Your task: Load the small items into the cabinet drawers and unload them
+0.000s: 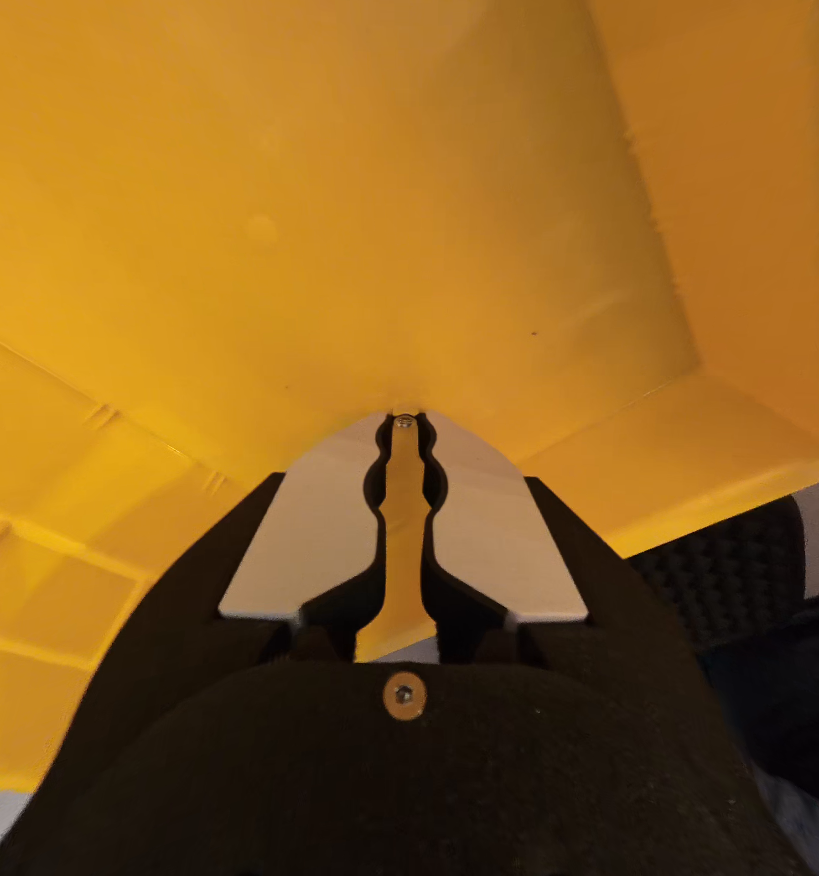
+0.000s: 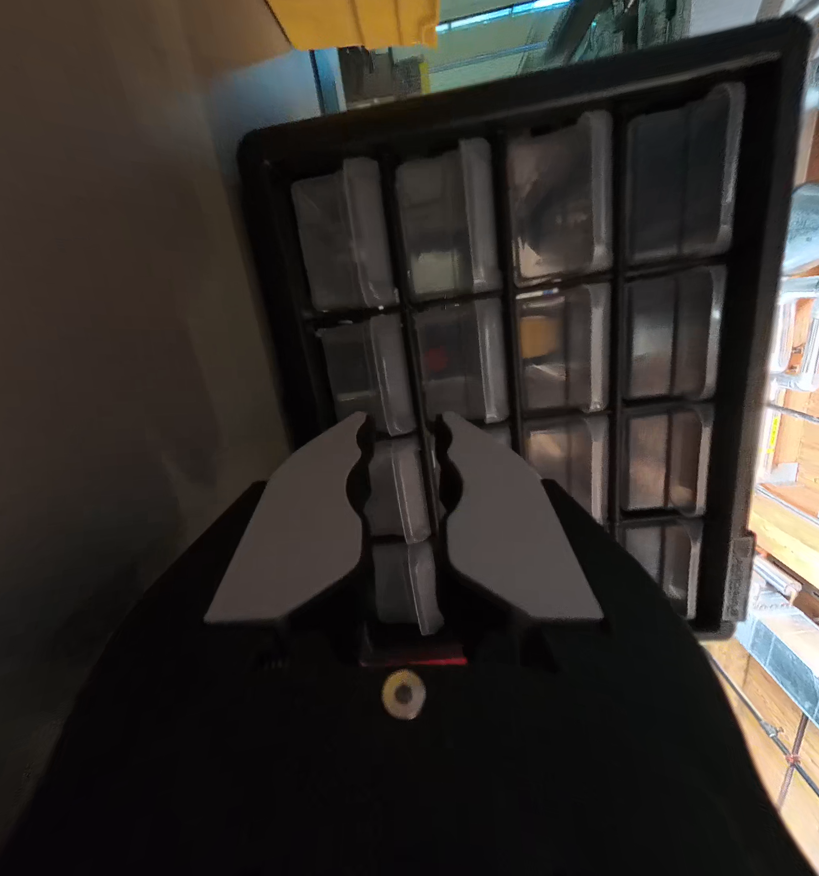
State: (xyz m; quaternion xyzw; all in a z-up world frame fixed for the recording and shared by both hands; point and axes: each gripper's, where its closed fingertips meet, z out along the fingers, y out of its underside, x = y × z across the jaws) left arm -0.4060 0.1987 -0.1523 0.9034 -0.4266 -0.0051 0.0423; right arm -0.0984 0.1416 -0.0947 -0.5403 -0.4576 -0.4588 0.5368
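Risk: I'm pinching a tiny metal screw (image 1: 403,421) at the very tips of my nearly closed left gripper (image 1: 404,429) inside the yellow bin (image 1: 303,189), so it's liable to slip, while my right gripper (image 2: 404,426) is hanging part-open and empty, straddling a drawer handle (image 2: 393,374) of the black drawer cabinet (image 2: 767,332).

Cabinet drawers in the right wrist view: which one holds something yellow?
The drawer third from the image's left, second row down; its left neighbour shows a red spot, no other shows yellow.

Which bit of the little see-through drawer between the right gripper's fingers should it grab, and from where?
Probably the raised handle lip on the drawer front. It sticks out from the black cabinet as a thin ridge, so the right gripper, open, should come straight at the front, one finger on each side.
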